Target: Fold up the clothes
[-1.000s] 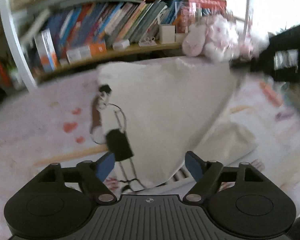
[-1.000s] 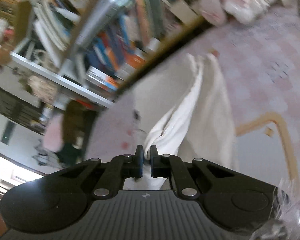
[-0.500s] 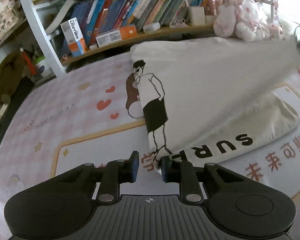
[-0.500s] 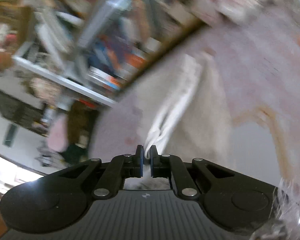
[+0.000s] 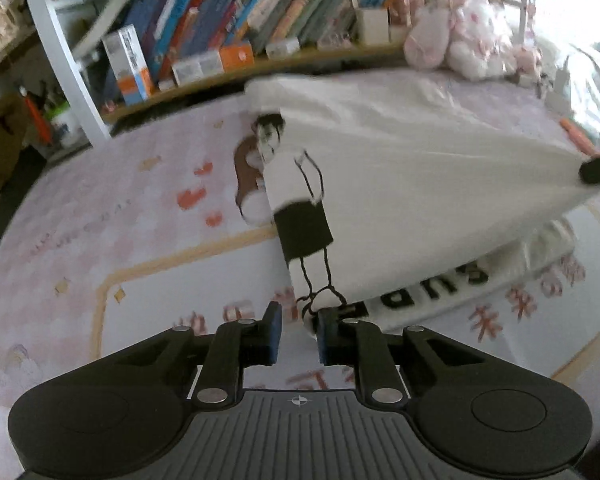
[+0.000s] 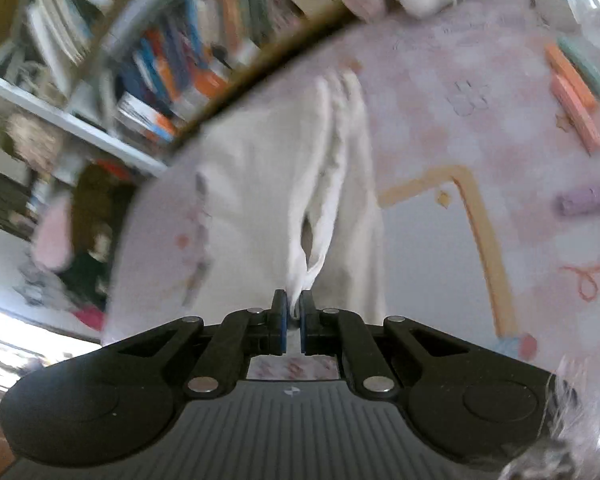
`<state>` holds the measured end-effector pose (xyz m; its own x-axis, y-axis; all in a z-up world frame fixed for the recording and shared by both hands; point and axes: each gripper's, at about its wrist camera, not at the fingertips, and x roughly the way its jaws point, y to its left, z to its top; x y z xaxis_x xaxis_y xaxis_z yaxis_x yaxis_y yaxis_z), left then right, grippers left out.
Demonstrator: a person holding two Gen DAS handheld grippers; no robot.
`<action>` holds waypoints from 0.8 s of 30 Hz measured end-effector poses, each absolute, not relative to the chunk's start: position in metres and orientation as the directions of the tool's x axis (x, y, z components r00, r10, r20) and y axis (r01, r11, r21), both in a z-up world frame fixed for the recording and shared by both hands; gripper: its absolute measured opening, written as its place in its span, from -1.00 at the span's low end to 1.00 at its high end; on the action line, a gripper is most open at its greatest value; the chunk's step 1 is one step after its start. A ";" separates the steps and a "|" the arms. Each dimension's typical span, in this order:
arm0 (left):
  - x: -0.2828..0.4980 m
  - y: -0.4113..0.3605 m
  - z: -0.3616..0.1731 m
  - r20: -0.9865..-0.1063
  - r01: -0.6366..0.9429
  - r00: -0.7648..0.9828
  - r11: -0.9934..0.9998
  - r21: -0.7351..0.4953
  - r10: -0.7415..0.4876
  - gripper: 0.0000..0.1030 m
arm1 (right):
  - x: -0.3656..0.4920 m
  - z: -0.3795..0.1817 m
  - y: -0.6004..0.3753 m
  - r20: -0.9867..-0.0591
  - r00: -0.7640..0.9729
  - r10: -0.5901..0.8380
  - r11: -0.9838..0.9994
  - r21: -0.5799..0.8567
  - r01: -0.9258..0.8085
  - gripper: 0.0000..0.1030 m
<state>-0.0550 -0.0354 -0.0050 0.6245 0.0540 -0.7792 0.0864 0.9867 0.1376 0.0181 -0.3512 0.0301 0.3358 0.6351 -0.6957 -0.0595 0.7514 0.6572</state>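
A cream T-shirt (image 5: 420,200) with a cartoon figure print (image 5: 296,208) and black lettering (image 5: 432,292) lies on a pink play mat (image 5: 140,240). Its upper layer is lifted and stretched toward the right. My left gripper (image 5: 299,326) sits low at the shirt's near corner. A narrow gap shows between the fingers, and the corner touches the right finger (image 5: 325,334). My right gripper (image 6: 294,312) is shut on a bunched white edge of the shirt (image 6: 260,184). It also shows as a dark shape, the right gripper (image 5: 598,170), at the stretched tip.
A low bookshelf (image 5: 220,40) full of books runs along the mat's far side, with pink plush toys (image 5: 460,44) at its right end. Pastel sticks (image 6: 572,92) and a purple roll (image 6: 584,200) lie on the mat to the right.
My left gripper went from wide open to a narrow gap around the shirt's near corner. The right gripper stayed shut on the edge and carried the lifted layer across.
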 end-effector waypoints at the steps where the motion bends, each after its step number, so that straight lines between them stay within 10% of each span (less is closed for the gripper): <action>1: -0.054 -0.034 -0.010 -0.789 0.088 0.613 0.987 0.131 0.050 -0.63 | 0.021 0.018 -0.351 -0.721 0.305 0.622 0.762 0.647 -0.025 -0.89; 10: -0.066 -0.006 -0.009 -0.835 0.092 0.548 0.989 0.115 0.046 -0.40 | 0.024 0.002 -0.349 -0.772 0.302 0.559 0.816 0.576 -0.038 -0.86; 14: -0.071 0.022 0.003 -0.828 0.037 0.558 0.995 0.095 0.059 -0.39 | 0.023 0.018 -0.345 -0.783 0.345 0.517 0.852 0.508 -0.125 -0.35; 24: 0.011 0.063 0.019 -0.730 -0.126 0.684 0.982 -0.139 -0.015 -0.22 | 0.096 0.037 -0.287 -0.743 0.493 0.452 0.892 0.387 -0.234 -0.30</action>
